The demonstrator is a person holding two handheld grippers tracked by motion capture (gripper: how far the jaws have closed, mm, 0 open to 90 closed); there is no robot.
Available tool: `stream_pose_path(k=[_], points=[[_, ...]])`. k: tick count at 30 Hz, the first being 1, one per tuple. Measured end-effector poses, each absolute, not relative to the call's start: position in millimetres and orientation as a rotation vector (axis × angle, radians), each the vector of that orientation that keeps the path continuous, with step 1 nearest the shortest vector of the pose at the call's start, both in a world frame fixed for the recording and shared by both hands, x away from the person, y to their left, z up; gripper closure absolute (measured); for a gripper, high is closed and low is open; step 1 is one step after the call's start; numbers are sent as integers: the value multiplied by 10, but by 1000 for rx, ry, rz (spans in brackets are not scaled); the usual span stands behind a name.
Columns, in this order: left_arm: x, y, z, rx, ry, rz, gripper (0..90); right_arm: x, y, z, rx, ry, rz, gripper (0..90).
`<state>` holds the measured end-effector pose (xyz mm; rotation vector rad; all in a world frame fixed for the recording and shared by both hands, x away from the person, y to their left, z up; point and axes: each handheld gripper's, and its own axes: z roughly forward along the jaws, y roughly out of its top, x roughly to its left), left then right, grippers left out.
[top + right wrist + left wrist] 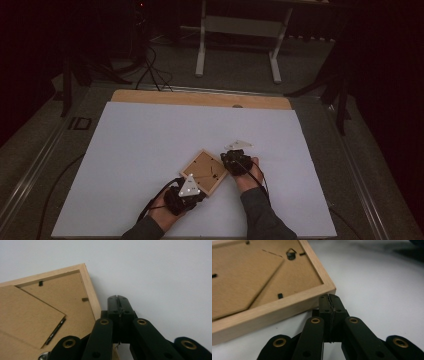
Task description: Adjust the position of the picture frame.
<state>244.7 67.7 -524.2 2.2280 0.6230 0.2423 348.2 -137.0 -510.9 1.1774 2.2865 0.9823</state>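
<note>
Toward the near edge of the worktop (150,140), a little right of its middle, a small wooden picture frame (205,171) lies face down on the white sheet, turned so that its corners point to the edges like a diamond. Its brown backing board is uppermost, with the fold-out stand flat against it, small black clips along the inner rim and a little hanging loop (291,254) near one side.

A person's two forearms come in from the near edge, each hand carrying a black claw. The left claw (192,187) sits at the frame's near corner; in the left gripper view its tips (329,300) are pressed fully together with nothing between them, and they stand just at the outside of the frame's (274,307) pale wooden corner, so close that I cannot tell whether they touch the wood.

The right claw (231,159) is at the frame's right-hand corner, on the side toward the right edge of the worktop. In the right gripper view it (117,301) is likewise closed tight on nothing, its tips resting over bare white surface just beside the frame's (87,290) outer rail.

Neither claw has hold of the frame, which lies flat between them
</note>
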Motion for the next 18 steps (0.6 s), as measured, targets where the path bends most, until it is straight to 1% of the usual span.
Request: stream_pose_path(k=[5,10,18], points=[[2480,793,-5145,2181,646,267,896,3392,-1415,-5024,1143,2282,991,874],[2555,938,-5066,2146,692,310,895,3247,-1434,-4957,1086,2290,1004,873],[2708,1177,-4993,2089,783,347,896,3022,-1582,-5032,1095,2315,1022,872]])
